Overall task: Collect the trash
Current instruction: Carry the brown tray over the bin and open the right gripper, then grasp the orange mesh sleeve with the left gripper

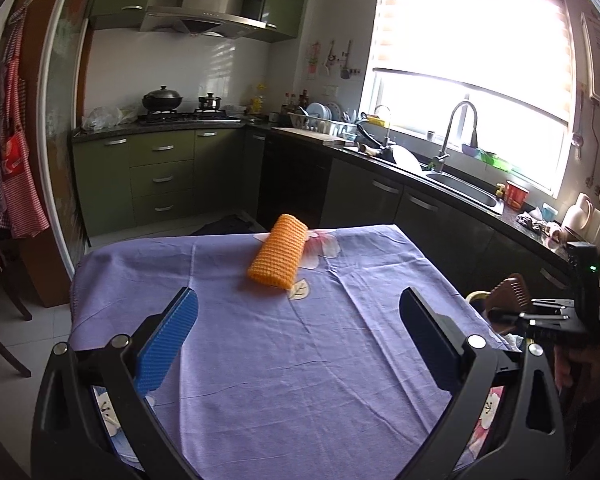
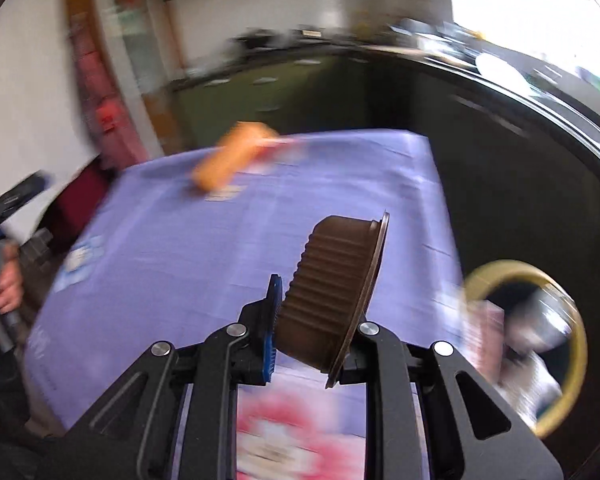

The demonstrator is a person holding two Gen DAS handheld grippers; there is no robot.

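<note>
A: Where is the trash found?

B: A brown ribbed cup (image 2: 332, 292) is seen clamped on its side in the right gripper (image 2: 320, 344), its rim turned to the right, above the table's near right corner. Beside that edge, lower down, a yellow-rimmed bin (image 2: 580, 344) is seen, with pale litter already inside. An orange foam net (image 1: 278, 252) is left lying on the purple tablecloth (image 1: 300, 360) toward the far side.

A: How is the drop best done?

B: The cup should be carried fully over the bin's opening before the jaws are parted; since it is held sideways, its rim should be tipped downward so it is not caught on the yellow edge. The right view is blurred, so a slower approach is advised.

A: And the poses?

B: The right gripper is held level, angled toward the bin. The left gripper (image 1: 300, 320) is kept spread wide and empty above the cloth, aimed at the net, well short of it.
</note>
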